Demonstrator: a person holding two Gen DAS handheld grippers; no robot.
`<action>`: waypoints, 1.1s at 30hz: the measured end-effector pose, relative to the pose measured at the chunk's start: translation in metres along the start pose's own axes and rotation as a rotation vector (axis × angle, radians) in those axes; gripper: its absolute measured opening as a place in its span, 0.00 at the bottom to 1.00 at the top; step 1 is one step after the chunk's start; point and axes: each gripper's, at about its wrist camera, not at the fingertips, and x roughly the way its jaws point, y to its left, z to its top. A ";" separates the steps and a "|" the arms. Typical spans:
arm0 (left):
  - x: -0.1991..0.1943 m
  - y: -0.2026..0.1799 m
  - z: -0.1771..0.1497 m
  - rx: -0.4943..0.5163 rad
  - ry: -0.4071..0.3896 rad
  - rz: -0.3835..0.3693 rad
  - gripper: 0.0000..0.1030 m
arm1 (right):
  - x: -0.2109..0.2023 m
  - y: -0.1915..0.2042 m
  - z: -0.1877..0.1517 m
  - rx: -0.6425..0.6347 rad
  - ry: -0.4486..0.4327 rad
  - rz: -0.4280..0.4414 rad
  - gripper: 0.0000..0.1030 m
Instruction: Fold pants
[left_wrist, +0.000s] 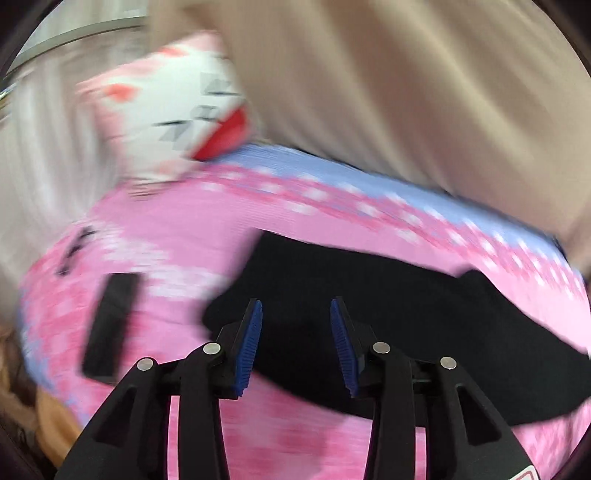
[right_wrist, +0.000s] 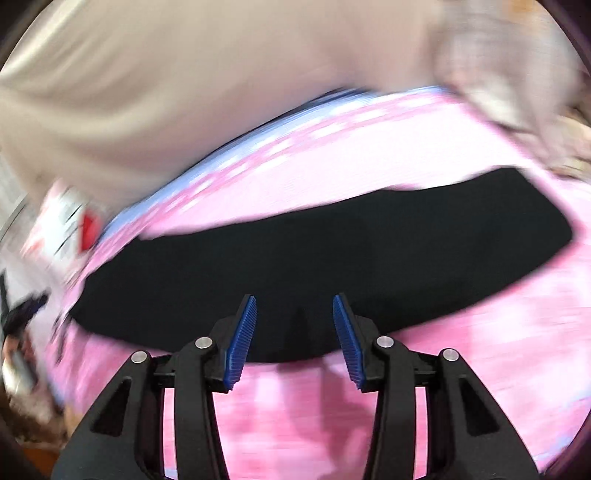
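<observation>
Pants (right_wrist: 317, 258): 1 black pair, lying flat in a long band across a pink bed cover (right_wrist: 480, 325); both views are motion-blurred, so folds cannot be read. Grippers: 2. Left gripper (left_wrist: 296, 343) hangs over the pair's near edge, blue pads (left_wrist: 251, 347) apart, clamping nothing. Right gripper (right_wrist: 294, 339) sits likewise at the near hem, pads spread, nothing between them. Cover: 1, pink with white blotches and a pale blue border (left_wrist: 369, 173) at 12 o'clock. Beige fabric (left_wrist: 406, 92): 1 mass beyond the border. Printed cushion (left_wrist: 177, 110): 1, white, pink and red, at 10 o'clock. Flat black object (left_wrist: 110, 325): 1, on the cover at 9 o'clock, unidentified.
</observation>
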 end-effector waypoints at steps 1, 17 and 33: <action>0.006 -0.020 -0.005 0.030 0.018 -0.029 0.36 | -0.010 -0.028 0.007 0.038 -0.032 -0.060 0.42; 0.059 -0.241 -0.043 0.314 0.182 -0.153 0.50 | 0.006 -0.129 0.097 -0.236 -0.012 -0.255 0.10; 0.089 -0.237 -0.034 0.301 0.133 0.004 0.58 | 0.014 -0.199 0.090 -0.136 0.038 -0.430 0.10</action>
